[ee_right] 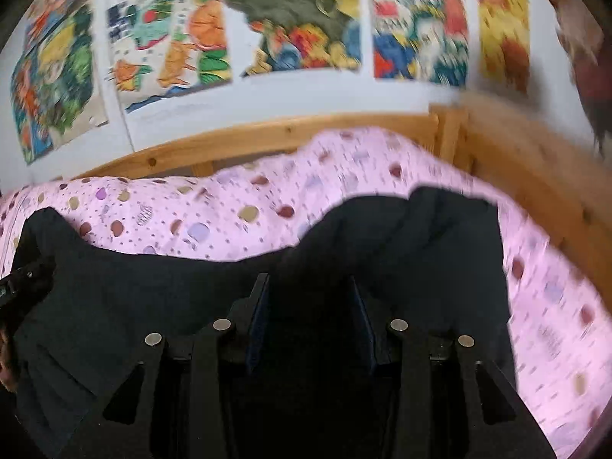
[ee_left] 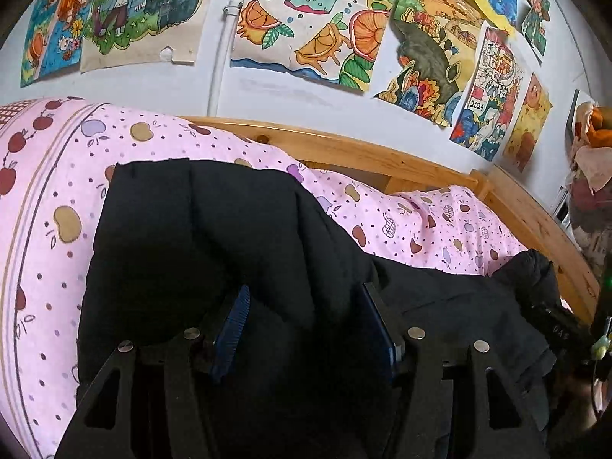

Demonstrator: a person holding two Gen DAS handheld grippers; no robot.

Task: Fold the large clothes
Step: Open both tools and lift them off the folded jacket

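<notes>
**A:** Start on your left. The coat (ee_left: 214, 237) lies on the pink sheet (ee_left: 49, 191), a thick black padded thing, with one folded end standing up ahead of your left gripper (ee_left: 306, 321). Those fingers stand apart with coat bulging between them. I'd say they hold a fat fold, but black on black hides the contact, so I cannot tell.

**B:** What worries you there?

**A:** Bulk. If your grip has only the outer shell, the padding may slide out as you lift and the fold will slump back over the sheet.

**B:** And the middle?

**A:** The span of coat between your two hands sags. Move one hand ahead of the other and it could twist, leaving a crooked crease.

**B:** The right?

**A:** Your right gripper (ee_right: 310, 313) is spread too, with dark cloth between the fingers; again I cannot tell if it bites. That view is smeared, which suggests speed. The bed rail (ee_right: 535, 176) is near on that side, and a fast swing could catch the coat on it or tear it from your grip.
</notes>
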